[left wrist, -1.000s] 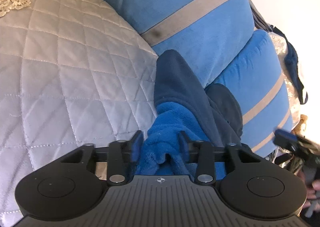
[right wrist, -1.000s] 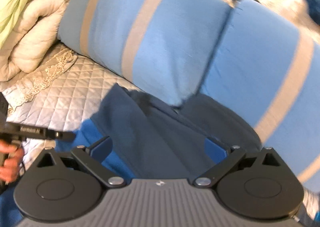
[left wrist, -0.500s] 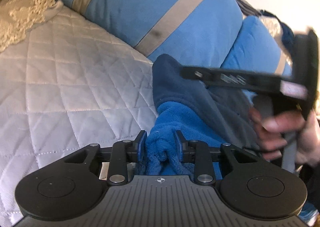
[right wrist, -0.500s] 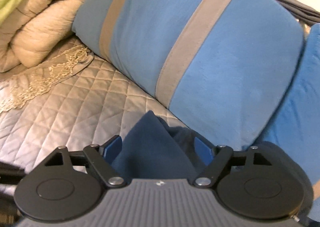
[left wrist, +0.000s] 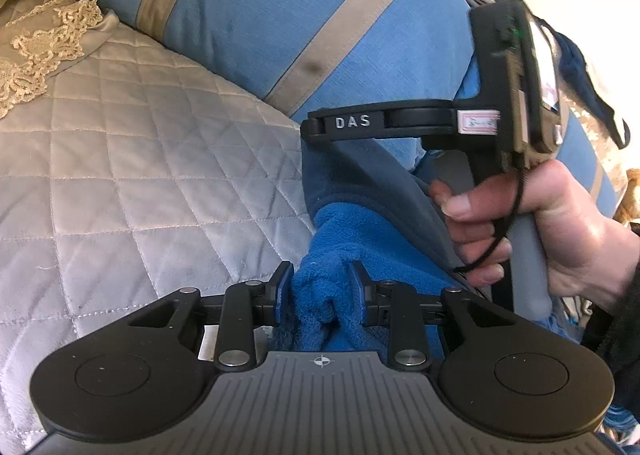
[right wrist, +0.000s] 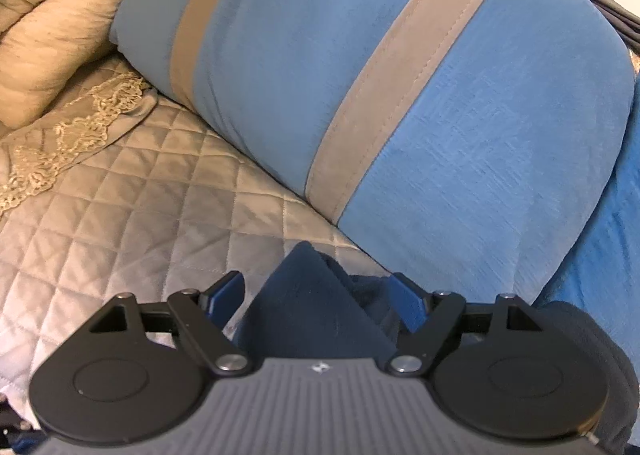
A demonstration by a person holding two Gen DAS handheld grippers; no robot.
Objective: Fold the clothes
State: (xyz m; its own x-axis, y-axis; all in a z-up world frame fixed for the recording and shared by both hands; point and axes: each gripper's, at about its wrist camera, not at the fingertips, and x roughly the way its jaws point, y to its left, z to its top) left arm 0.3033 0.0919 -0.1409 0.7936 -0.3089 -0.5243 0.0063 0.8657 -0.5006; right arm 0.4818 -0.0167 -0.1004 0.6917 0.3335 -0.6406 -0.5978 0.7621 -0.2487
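Observation:
A dark navy garment (left wrist: 360, 183) with a bright blue fleece lining (left wrist: 332, 255) lies on the quilted bed cover against the blue pillows. My left gripper (left wrist: 320, 295) is shut on a bunched fold of the blue fleece. In the left wrist view the right gripper (left wrist: 316, 127) hovers over the garment's far corner, held by a hand (left wrist: 520, 223). In the right wrist view my right gripper (right wrist: 318, 291) is open, its blue pads on either side of the navy corner (right wrist: 308, 287), not pressing it.
Two blue pillows with tan stripes (right wrist: 400, 75) lean behind the garment. The grey quilted cover (left wrist: 132, 183) spreads to the left, with a lace-edged cloth (left wrist: 40, 43) and a rolled beige blanket (right wrist: 52, 23) at the far left. More clothes (left wrist: 584, 67) lie beyond the pillows.
The right gripper has swung left over the garment and come down to its far navy corner, still open. My left gripper has kept hold of the blue fleece and barely moved.

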